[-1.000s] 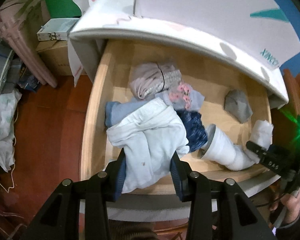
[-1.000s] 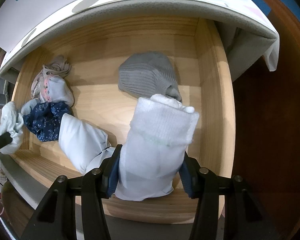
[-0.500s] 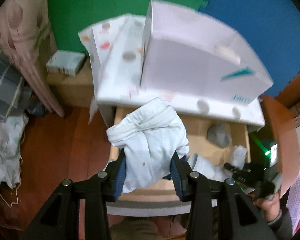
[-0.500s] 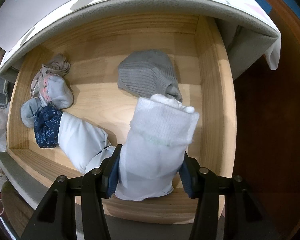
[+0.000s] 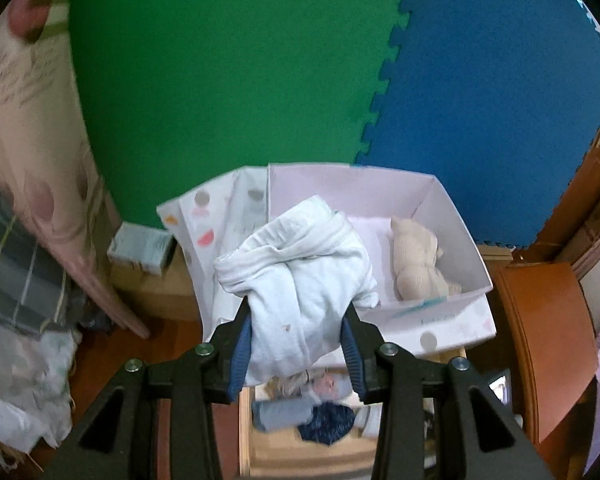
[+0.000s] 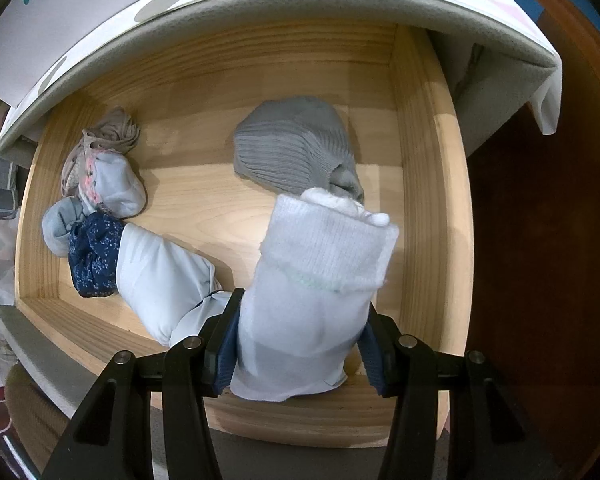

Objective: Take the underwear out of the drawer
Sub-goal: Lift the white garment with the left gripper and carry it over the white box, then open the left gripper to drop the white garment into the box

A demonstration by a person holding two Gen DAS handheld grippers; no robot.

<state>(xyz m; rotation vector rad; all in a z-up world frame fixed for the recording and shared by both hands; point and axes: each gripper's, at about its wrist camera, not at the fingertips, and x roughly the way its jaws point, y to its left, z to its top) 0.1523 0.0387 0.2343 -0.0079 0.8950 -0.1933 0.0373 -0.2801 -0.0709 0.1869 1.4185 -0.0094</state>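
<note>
White underwear (image 5: 300, 280) pinched in left tongs (image 5: 296, 354) above box (image 5: 452, 308); right tongs (image 6: 300, 352) pinch sock (image 6: 320, 280) over drawer (image 6: 204, 200)

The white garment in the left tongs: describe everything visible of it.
The white garment is soft, creased cotton-like cloth, bunched into a lump with folded seamed bands on top and a small brownish speck low on its front. The left tongs pinch its lower part between blue pads, holding it in the air before the open white box.

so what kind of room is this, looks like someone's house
Most likely a bedroom or child's room at home. A pale wooden drawer holds small rolled underwear and socks, green and blue interlocking foam mats stand against the wall, and a white cardboard box sits on the chest above.
</note>
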